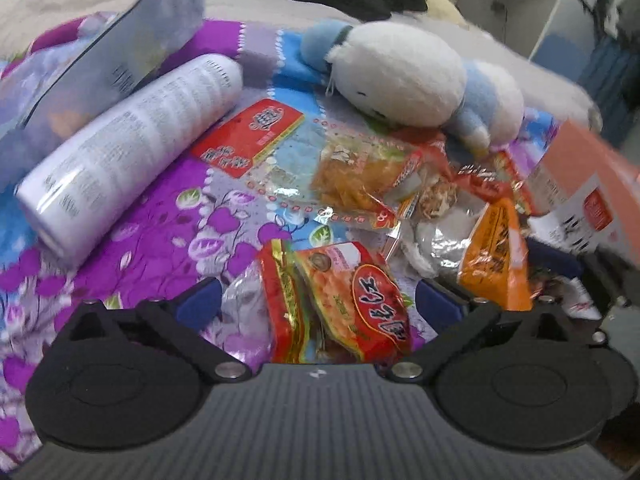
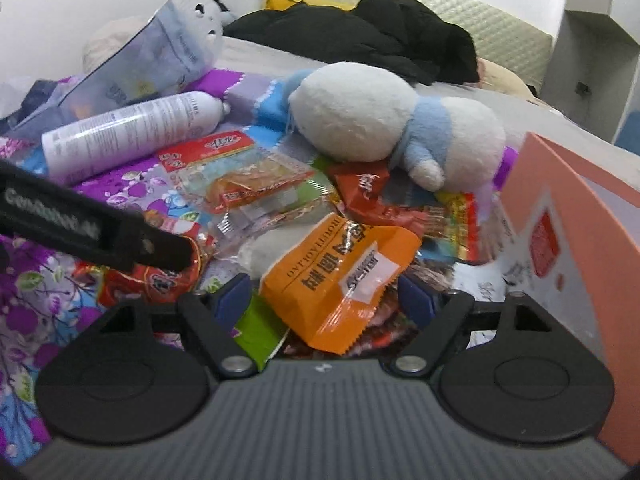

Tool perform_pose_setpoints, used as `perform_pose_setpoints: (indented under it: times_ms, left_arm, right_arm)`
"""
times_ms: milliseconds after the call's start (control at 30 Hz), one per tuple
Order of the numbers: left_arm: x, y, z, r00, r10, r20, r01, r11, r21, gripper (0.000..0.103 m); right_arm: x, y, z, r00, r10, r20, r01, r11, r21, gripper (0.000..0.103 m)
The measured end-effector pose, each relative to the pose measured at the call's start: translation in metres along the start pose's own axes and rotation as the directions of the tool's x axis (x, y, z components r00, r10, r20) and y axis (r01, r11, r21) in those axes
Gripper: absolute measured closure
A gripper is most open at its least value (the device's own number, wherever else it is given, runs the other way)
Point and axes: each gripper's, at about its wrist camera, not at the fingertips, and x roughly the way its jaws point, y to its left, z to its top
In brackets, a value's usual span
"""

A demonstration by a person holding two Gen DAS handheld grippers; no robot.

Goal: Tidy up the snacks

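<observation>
On the bed, progress: the sorting looked barely begun, in my judgement; snack packets lay in a loose heap on the floral bedspread (image 1: 160, 248), and none could be seen stowed anywhere.

Nine o'clock, non-snacks: a white spray bottle (image 1: 132, 144) lay on its side, with a pale blue pouch (image 1: 120, 52) propped behind it at about ten o'clock.

Left gripper (image 1: 318, 300): its blue fingers (image 1: 200, 300) stood spread wide, one on either side of a red noodle packet (image 1: 352, 304); they were released, not pinching it, and I could not tell whether a tip touched the wrapper.

Centre of the heap: a flat red packet (image 1: 248, 140) lay apart at eleven o'clock; a clear packet of yellow strips (image 1: 356, 184) sat at twelve.

Twelve to one o'clock: a white-and-blue plush toy (image 1: 408, 84) rested on the far edge of the pile, touching the wrappers beneath it.

Right gripper (image 2: 326, 296): its fingers (image 2: 232, 300) were likewise spread, framing an orange packet (image 2: 340, 276) without gripping it.

Three o'clock, container: a pink-orange box (image 2: 576, 240) stood tilted just beside the heap; its inside was hidden, so its contents could not be told.

Left to do: seemingly almost everything, judged from the scattered packets.
</observation>
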Motion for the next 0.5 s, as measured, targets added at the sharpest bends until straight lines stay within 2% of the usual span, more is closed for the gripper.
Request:
perform_pose_setpoints:
  times_ms: [167, 233, 300, 367, 433, 500]
  left_arm:
    - [0.009, -0.012, 0.002, 0.999, 0.035, -0.022, -0.033, 0.996, 0.081, 0.000]
    - [0.008, -0.015, -0.001, 0.999, 0.035, -0.026, -0.032, 0.994, 0.106, 0.002]
    - [0.006, -0.017, -0.003, 0.999, 0.038, -0.025, -0.035, 0.992, 0.120, 0.008]
    - [0.002, -0.018, -0.006, 0.999, 0.037, -0.023, -0.034, 0.991, 0.126, 0.014]
    - [-0.002, -0.017, -0.007, 0.999, 0.025, -0.022, -0.022, 0.994, 0.111, 0.024]
    - [-0.005, -0.017, -0.007, 0.999, 0.024, -0.024, -0.021, 0.994, 0.105, 0.036]
  right_arm:
    - [0.001, 0.004, -0.001, 1.000, -0.012, 0.007, 0.012, 0.999, -0.044, 0.022]
    - [-0.001, 0.007, -0.002, 1.000, -0.022, 0.010, 0.023, 0.998, -0.061, 0.031]
    - [-0.002, 0.010, -0.002, 1.000, -0.017, -0.003, 0.017, 0.997, -0.080, 0.039]
    - [-0.006, 0.015, -0.003, 1.000, -0.030, 0.001, 0.029, 0.994, -0.104, 0.041]
    - [-0.010, 0.019, -0.004, 0.999, -0.036, 0.008, 0.037, 0.991, -0.127, 0.052]
    - [-0.015, 0.021, -0.004, 1.000, -0.029, 0.010, 0.030, 0.990, -0.135, 0.058]
